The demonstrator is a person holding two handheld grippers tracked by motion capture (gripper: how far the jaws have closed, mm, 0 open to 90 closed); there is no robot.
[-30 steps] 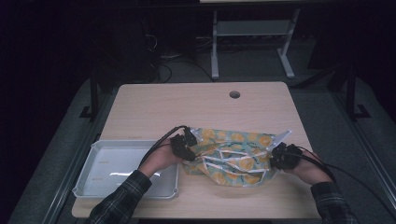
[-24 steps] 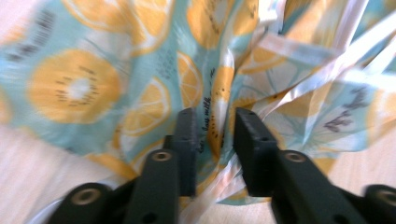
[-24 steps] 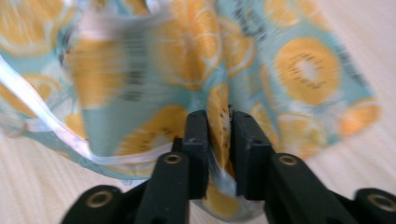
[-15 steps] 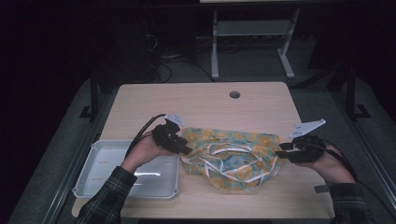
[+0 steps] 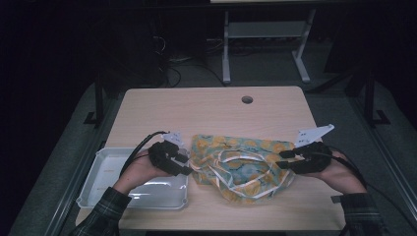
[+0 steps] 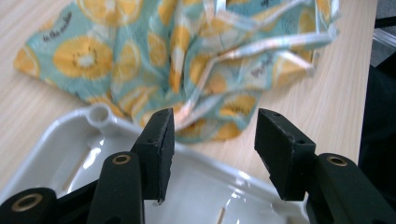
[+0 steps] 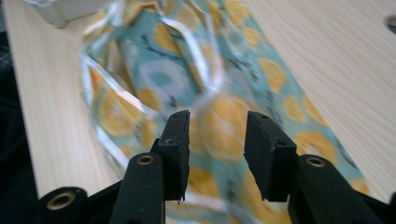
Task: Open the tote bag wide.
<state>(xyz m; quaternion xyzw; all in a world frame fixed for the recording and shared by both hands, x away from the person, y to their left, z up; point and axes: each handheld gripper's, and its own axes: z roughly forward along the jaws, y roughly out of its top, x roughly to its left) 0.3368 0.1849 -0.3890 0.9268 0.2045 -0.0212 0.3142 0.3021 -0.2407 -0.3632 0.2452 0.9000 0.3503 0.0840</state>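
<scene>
Lemon-print cloth lies crumpled between 2 emptied grippers at lower centre of the high view.

The cloth (image 5: 241, 164) runs left-right; the left gripper (image 5: 183, 164) and right gripper (image 5: 284, 161) have just been opening, nothing between their jaws.

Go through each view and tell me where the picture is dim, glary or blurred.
High view: dark surroundings, only the table lit, with glare on the white tray. Left gripper view: sharp on the lemon-print cloth, bright reflections on the tray's glossy floor. Right gripper view: cloth is soft and smeared near the jaws, and the table's far corner is washed out.
</scene>
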